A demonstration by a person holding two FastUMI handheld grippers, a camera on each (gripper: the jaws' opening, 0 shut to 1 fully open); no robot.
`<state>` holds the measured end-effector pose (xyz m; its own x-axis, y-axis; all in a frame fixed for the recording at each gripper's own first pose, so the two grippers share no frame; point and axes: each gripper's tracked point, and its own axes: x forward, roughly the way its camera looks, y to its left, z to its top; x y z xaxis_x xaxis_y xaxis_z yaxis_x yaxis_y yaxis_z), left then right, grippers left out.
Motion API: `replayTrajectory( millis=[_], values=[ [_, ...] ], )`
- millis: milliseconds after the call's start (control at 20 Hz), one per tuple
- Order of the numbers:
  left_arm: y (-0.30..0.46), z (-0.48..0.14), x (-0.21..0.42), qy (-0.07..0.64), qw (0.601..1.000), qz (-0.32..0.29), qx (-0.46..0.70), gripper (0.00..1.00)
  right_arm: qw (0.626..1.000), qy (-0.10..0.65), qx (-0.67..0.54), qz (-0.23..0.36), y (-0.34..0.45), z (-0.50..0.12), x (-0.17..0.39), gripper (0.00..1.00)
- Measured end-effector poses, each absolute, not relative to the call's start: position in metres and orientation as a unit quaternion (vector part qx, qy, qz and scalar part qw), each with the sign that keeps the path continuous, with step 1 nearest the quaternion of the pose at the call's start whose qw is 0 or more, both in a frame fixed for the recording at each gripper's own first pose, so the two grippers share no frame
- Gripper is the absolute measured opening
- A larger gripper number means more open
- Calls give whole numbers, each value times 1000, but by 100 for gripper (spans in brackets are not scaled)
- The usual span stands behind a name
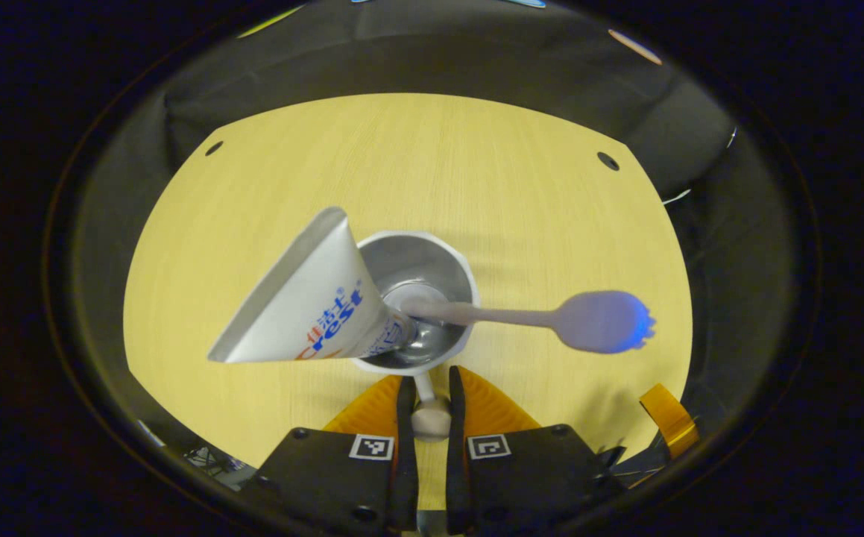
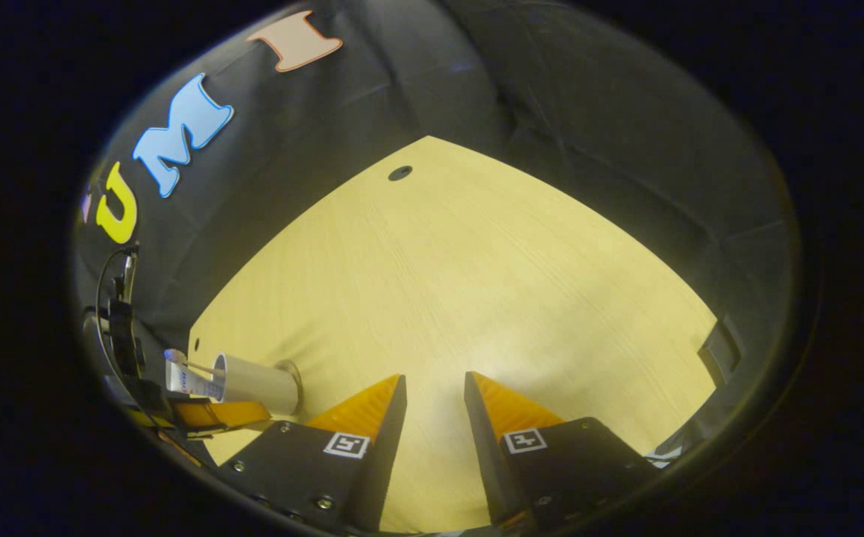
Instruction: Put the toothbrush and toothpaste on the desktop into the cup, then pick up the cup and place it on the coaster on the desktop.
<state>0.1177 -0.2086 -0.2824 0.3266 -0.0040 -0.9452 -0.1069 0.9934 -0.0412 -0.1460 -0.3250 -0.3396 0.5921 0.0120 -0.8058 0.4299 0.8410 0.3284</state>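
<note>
A white cup (image 1: 458, 261) with a shiny inside is seen from above over the pale wooden desktop (image 1: 432, 164). A white toothpaste tube (image 1: 305, 306) leans out of it to the left. A toothbrush (image 1: 551, 319) leans out to the right, its bristle head blurred. My left gripper (image 1: 430, 384) is shut on the cup's handle (image 1: 430, 414). In the right gripper view the cup (image 2: 256, 384) is at the far left with the left gripper (image 2: 200, 414) beside it. A thin pale disc (image 2: 291, 368) shows at the cup's base; I cannot tell if they touch. My right gripper (image 2: 435, 380) is open over bare desktop.
The desktop has small dark holes (image 1: 607, 160) near its far corners. Black cloth walls (image 2: 588, 149) close it in on all sides. A finger of the right gripper (image 1: 669, 419) shows at the lower right of the left gripper view.
</note>
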Motion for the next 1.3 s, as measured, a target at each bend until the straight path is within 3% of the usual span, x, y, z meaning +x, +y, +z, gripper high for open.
replayTrajectory(
  millis=[150, 200, 400, 450, 550, 600, 650, 750, 1050, 1300],
  values=[
    [-213, -290, 116, 586, 808, 29, -48, 22, 857, 435, 252, -115, -327, -339, -146, 51],
    [-215, -288, 113, 588, 807, 26, -47, 27, 857, 434, 253, -113, -329, -339, -145, 51],
    [-218, -285, 111, 580, 812, 18, -57, 30, 858, 435, 254, -104, -325, -339, -141, 51],
    [-220, -282, 108, 579, 813, 16, -62, 36, 858, 436, 253, -100, -322, -340, -140, 51],
    [-224, -277, 102, 578, 813, 9, -65, 31, 858, 437, 252, -93, -316, -340, -135, 51],
    [-224, -275, 101, 575, 816, 4, -60, 41, 861, 435, 251, -87, -312, -339, -136, 51],
    [-224, -272, 102, 566, 823, 1, -57, 41, 862, 435, 249, -80, -308, -340, -134, 51],
    [-223, -274, 102, 563, 824, -2, -59, 31, 864, 436, 244, -65, -298, -340, -142, 51],
    [-208, -273, 118, 551, 834, 6, -41, 41, 868, 438, 230, -42, -289, -335, -160, 51],
    [-193, -276, 133, 541, 841, 10, -19, 36, 868, 432, 239, -57, -303, -334, -172, 51]
  ],
)
